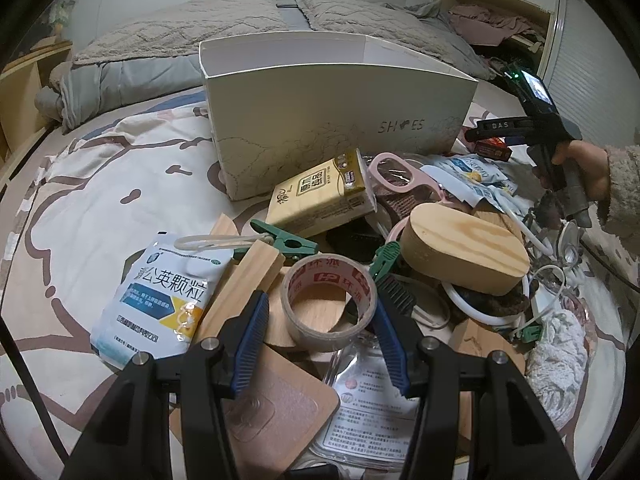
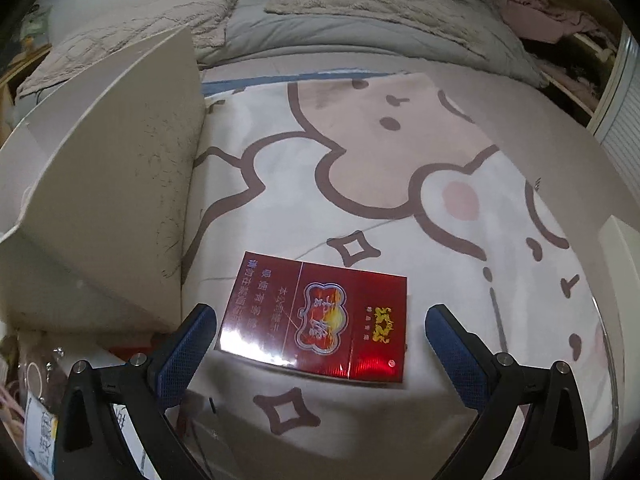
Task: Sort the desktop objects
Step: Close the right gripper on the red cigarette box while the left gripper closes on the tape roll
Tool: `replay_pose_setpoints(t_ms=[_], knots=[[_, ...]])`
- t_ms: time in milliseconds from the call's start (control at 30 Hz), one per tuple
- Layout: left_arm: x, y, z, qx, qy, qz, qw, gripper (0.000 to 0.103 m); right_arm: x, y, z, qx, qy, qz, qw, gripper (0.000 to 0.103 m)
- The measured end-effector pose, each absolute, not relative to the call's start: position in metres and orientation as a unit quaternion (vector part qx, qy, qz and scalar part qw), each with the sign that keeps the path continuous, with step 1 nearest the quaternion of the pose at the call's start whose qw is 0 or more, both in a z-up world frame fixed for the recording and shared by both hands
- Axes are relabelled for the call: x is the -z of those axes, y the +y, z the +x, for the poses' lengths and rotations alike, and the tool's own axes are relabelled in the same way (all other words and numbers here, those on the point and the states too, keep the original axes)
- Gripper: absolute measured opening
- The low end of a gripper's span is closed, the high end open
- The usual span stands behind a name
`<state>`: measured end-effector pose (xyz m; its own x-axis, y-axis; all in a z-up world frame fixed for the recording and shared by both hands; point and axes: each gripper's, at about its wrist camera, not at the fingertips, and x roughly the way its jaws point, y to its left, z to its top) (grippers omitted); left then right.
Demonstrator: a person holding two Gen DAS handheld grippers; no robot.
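Observation:
In the left wrist view my left gripper [image 1: 322,312] is open, its blue pads on either side of a roll of clear tape [image 1: 329,300] that lies on a pile of clutter. A white shoe box [image 1: 332,116] stands open behind the pile. In the right wrist view my right gripper [image 2: 320,326] is open and empty, just above a red cigarette pack [image 2: 316,320] that lies flat on the bedsheet, between the fingertips. The shoe box's wall [image 2: 120,184] is to its left. The right gripper also shows in the left wrist view [image 1: 486,130], beside the box.
The pile holds a medicine sachet [image 1: 160,300], a yellow tissue pack [image 1: 320,196], green clothespins [image 1: 286,240], an oval wooden box [image 1: 464,252], wooden blocks [image 1: 244,280], pink glasses [image 1: 400,172] and cables. Grey quilts [image 2: 360,20] lie at the head of the bed.

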<state>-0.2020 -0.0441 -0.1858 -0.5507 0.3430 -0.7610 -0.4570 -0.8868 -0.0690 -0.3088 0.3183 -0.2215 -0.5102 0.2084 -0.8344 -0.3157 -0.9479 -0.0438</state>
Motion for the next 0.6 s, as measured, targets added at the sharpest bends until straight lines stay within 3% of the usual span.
replay_pose_setpoints(t_ms=[433, 533, 600], knots=[[0.185, -0.044, -0.202, -0.879, 0.071, -0.414, 0.228, 0.053, 0.236, 0.33, -0.315, -0.854, 0.073, -0.49, 0.159, 0.103], [0.185, -0.042, -0.201, -0.878, 0.074, -0.412, 0.232, 0.048, 0.234, 0.33, -0.313, -0.858, 0.068, -0.486, 0.15, 0.092], [0.185, -0.041, -0.2, -0.879, 0.079, -0.409, 0.233, 0.045, 0.233, 0.33, -0.313, -0.86, 0.061, -0.485, 0.146, 0.092]])
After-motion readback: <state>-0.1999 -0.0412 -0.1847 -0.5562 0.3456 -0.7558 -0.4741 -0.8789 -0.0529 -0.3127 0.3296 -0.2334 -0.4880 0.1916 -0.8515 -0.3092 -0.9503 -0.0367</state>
